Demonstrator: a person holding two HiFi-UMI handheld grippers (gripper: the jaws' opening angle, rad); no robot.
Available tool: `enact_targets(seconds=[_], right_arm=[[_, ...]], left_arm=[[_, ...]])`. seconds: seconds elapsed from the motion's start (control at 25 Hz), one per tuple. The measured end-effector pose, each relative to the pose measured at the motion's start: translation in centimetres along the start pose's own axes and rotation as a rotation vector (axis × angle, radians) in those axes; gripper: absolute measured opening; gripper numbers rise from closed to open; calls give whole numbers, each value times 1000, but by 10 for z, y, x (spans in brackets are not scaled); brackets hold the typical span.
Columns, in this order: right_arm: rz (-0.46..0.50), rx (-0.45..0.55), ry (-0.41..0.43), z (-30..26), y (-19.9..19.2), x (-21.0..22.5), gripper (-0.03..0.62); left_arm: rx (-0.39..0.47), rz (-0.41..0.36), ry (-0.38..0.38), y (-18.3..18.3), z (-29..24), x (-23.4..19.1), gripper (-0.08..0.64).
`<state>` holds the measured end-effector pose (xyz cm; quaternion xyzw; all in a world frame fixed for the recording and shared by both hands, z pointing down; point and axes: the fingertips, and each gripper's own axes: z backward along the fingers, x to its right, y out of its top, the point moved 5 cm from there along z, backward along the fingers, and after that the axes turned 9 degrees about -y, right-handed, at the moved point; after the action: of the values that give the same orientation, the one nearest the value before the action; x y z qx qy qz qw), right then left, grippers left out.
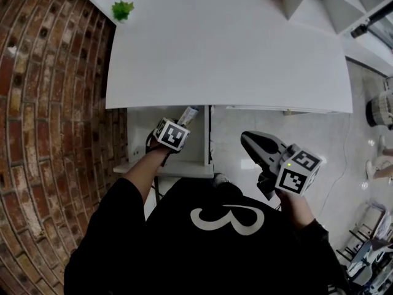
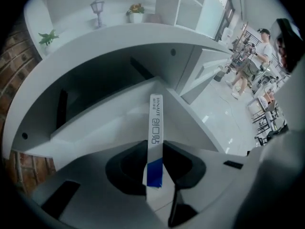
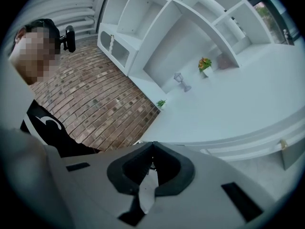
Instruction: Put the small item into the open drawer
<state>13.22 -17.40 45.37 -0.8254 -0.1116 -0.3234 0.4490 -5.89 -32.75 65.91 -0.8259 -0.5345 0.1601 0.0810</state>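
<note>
Left tongs (image 2: 155, 146): pinching slim white box (image 2: 155, 118) near its blue end.
Box position: over open drawer (image 2: 95, 128), below table (image 2: 119, 42) edge.
Right tongs (image 3: 152, 144): pressed together, empty.
Procedure: lower box between drawer walls, then release.

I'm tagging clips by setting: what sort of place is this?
Probably a staged, showroom-like interior: a curved white counter carrying a small potted plant, brick flooring beside it, and white open shelving beyond.
</note>
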Motion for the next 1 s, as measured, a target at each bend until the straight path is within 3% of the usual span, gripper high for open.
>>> enact_targets(seconds=[0.56,1.0], right_arm=[[-48,-34,-15,4,-12,14,11],[-40,-37,24,3,-12,7,11]], left_arm=[[-57,-40,31,-3,-18,9,95],[-37,-53,-41,-3,-10,19,255]])
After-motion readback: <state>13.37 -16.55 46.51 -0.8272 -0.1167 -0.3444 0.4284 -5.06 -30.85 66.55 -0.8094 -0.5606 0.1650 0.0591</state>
